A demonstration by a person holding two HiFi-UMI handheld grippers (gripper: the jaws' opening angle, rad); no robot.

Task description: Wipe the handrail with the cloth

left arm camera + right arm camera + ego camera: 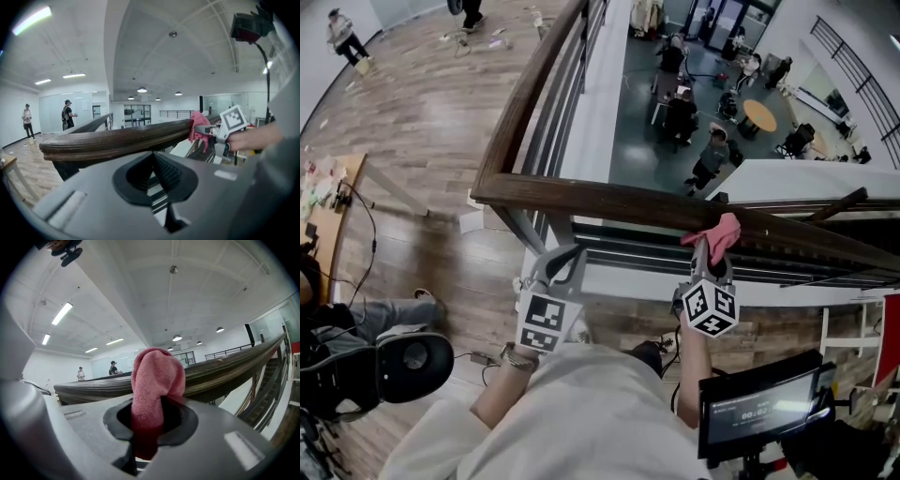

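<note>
The dark wooden handrail (600,200) runs from a corner at the left across to the right. A pink cloth (719,230) lies against its near side, right of the middle, with my right gripper (712,251) shut on it from below. In the right gripper view the cloth (157,376) stands up out of the right gripper (150,413) in front of the handrail (220,373). My left gripper (561,262) hangs just below the rail near the corner, shut and holding nothing. In the left gripper view the left gripper (152,157) points at the handrail (117,138), and the cloth (199,126) shows at the right.
Beyond the rail is a drop to a lower floor with people and tables (712,112). A second rail (534,84) runs away from the corner. A screen on a stand (764,408) stands at my right, a chair (412,361) and a desk (328,187) at my left.
</note>
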